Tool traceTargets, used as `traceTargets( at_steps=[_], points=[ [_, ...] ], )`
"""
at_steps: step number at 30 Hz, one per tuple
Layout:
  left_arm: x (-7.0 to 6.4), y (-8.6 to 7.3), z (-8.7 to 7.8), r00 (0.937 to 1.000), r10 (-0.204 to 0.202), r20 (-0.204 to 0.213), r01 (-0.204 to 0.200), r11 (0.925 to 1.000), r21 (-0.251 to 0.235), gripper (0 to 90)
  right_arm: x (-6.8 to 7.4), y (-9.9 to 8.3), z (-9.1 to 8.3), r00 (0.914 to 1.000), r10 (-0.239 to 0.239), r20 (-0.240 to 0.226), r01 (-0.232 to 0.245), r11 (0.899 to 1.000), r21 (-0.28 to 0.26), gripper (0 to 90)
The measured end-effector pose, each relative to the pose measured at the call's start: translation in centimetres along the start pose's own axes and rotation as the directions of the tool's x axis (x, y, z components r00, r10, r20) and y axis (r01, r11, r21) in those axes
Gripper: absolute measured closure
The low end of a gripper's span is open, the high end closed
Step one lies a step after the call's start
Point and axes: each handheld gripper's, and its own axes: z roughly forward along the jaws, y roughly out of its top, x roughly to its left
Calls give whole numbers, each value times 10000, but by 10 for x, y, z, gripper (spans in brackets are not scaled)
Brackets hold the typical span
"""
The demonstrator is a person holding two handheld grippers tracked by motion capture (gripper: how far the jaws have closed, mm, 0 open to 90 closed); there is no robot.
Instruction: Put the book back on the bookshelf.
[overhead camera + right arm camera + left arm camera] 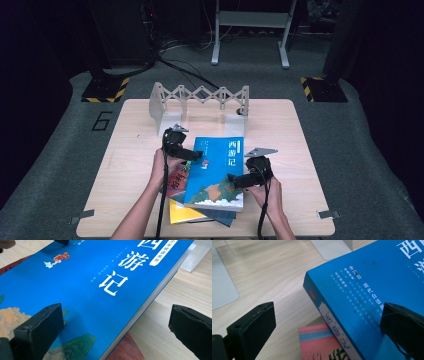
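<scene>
2 forearms enter from the bottom edge of the high view and converge on a stack of books lying near the front middle of the wooden table (125,150).

The left hand (161,167) is held at the stack's left side, wrist straight, carrying the left gripper (192,154), which points right across the top left corner of the blue book (217,172). In the left gripper view its jaws stand wide apart: 1 jaw rests on the blue cover, the other hangs off the spine side above bare table. Nothing is clamped.

The blue book lies flat on top of the stack, slightly skewed. Its cover bears large white characters 西游记; the smaller white print beside them is too fine to read, and a white label runs along the spine. Beneath it show a pink-red book (176,181), a yellow book (182,214) and a dark blue one (222,217).

The right hand (265,192) sits at the stack's lower right, the right gripper (239,180) angled left over the cover's lower right edge. Its jaws are likewise wide apart, straddling that edge: 1 over the cover, 1 over the table, gripping nothing.

Behind the stack stands a grey folding rack (200,95).
</scene>
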Motion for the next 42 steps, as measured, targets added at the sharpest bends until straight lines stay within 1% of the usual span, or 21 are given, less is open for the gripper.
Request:
traceTargets(
  at_steps=[3,4,5,7,13,15,16,17,18,19,22,23,26,28,29,30,34,36,37,41,42],
  points=[
    [0,3,3,9999,-9,123,8,10000,59,1,-1,-1,0,9999,117,-47,-117,9999,-43,0],
    [0,4,4,9999,74,151,-75,9999,99,1,-1,-1,0,9999,119,-43,-120,9999,-39,0],
    [-1,5,5,9999,-25,166,24,10000,64,1,-1,-1,0,10000,89,-3,-89,9999,-57,0],
    [-1,6,7,9998,-22,179,21,10000,76,1,1,-1,0,9999,103,79,-102,9999,-95,0],
    [-1,9,13,9991,-180,382,178,9998,45,0,1,-1,0,9999,93,66,-93,9999,-97,0],
    [-1,9,15,9986,-278,448,277,9996,31,0,2,-1,-1,9998,-22,180,24,9999,-141,0],
    [-1,10,16,9987,-264,435,262,9997,32,0,3,-1,0,9996,-258,-78,257,9996,-104,0],
    [-1,10,16,9987,-264,435,262,9997,32,0,3,-1,0,9996,-258,-78,257,9996,-104,0],
    [0,10,17,9985,-283,479,280,9996,52,0,5,-1,0,9986,-486,-203,484,9987,-138,13],
    [-1,9,17,9978,-401,524,399,9992,55,0,5,-1,0,9986,-486,-203,484,9987,-138,13],
    [1,10,18,9971,-439,624,435,9990,80,0,7,0,1,9992,-394,54,395,9990,-189,0],
    [0,10,19,9956,-654,667,650,9978,86,0,6,0,2,9994,-351,39,352,9991,-248,0],
    [0,11,20,9946,-701,766,692,9975,138,0,5,-1,3,9995,-303,-96,300,9991,-286,0],
    [1,11,21,9947,-686,771,676,9976,150,0,5,-1,3,9996,-280,-72,277,9990,-361,0],
    [0,12,22,9934,-806,812,797,9967,148,0,5,-2,3,9995,-314,-45,312,9987,-400,0],
    [1,12,23,9931,-770,882,760,9970,146,0,5,-2,3,9995,-314,-45,312,9987,-400,0],
    [2,12,27,9893,-953,1102,936,9954,208,0,4,-2,4,9997,-203,-160,197,9991,-374,0],
    [3,13,29,9862,-1049,1278,1027,9944,234,0,3,-2,4,9995,-142,-267,132,9993,-351,10],
    [2,12,31,9837,-1185,1354,1169,9929,196,0,4,-2,5,9995,-92,-312,78,9990,-443,16],
    [1,12,34,9759,-1351,1712,1315,9908,319,0,5,-1,6,9988,-189,-461,170,9991,-399,29],
    [0,12,34,9766,-1325,1696,1287,9911,327,0,5,-1,6,9989,-192,-426,175,9991,-398,29]
  ],
)
